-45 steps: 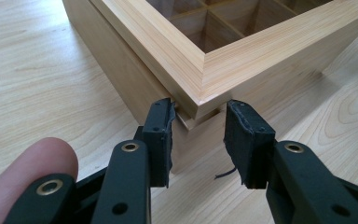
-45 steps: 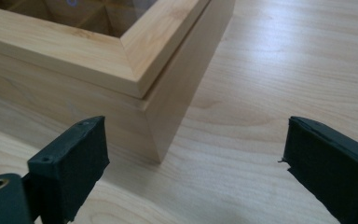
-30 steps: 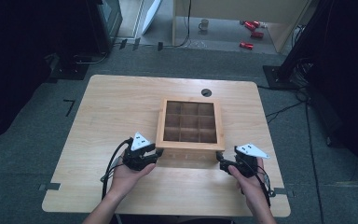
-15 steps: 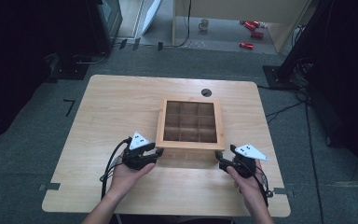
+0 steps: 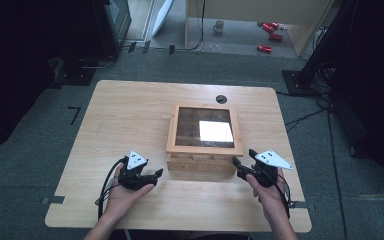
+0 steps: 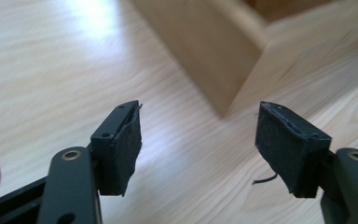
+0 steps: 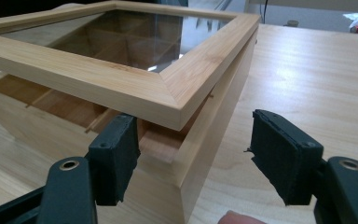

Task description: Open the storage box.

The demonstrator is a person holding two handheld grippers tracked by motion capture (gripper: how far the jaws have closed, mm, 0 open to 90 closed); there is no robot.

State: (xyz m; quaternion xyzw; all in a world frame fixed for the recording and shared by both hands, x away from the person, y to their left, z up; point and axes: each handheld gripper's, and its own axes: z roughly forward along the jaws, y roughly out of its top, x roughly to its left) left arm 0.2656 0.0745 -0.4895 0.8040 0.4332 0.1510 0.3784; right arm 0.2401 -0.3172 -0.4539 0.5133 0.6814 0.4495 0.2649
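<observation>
A wooden box (image 5: 202, 164) with a glass-paned lid (image 5: 172, 131) stands in the middle of the table (image 5: 130, 115). Its inside is split into several compartments. The lid (image 7: 121, 88) is tilted up at the front, leaving a gap above the box wall (image 7: 209, 154). My right gripper (image 5: 243, 159) is open at the box's front right corner; in the right gripper view (image 7: 193, 149) its left jaw sits in that gap under the lid and its right jaw stands outside. My left gripper (image 5: 156, 176) is open and holds nothing, just short of the box's front left corner (image 6: 205, 51).
A round cable hole (image 5: 221, 99) lies in the table behind the box. Bare tabletop spreads left of the box and along the front edge. Cables trail from both grippers. On the floor beyond are a mug (image 5: 219, 26) and red objects (image 5: 270, 30).
The lid's front edge has risen off the box, and the glass now catches a bright glare. My right gripper has moved in to the front right corner. The left has barely shifted.
</observation>
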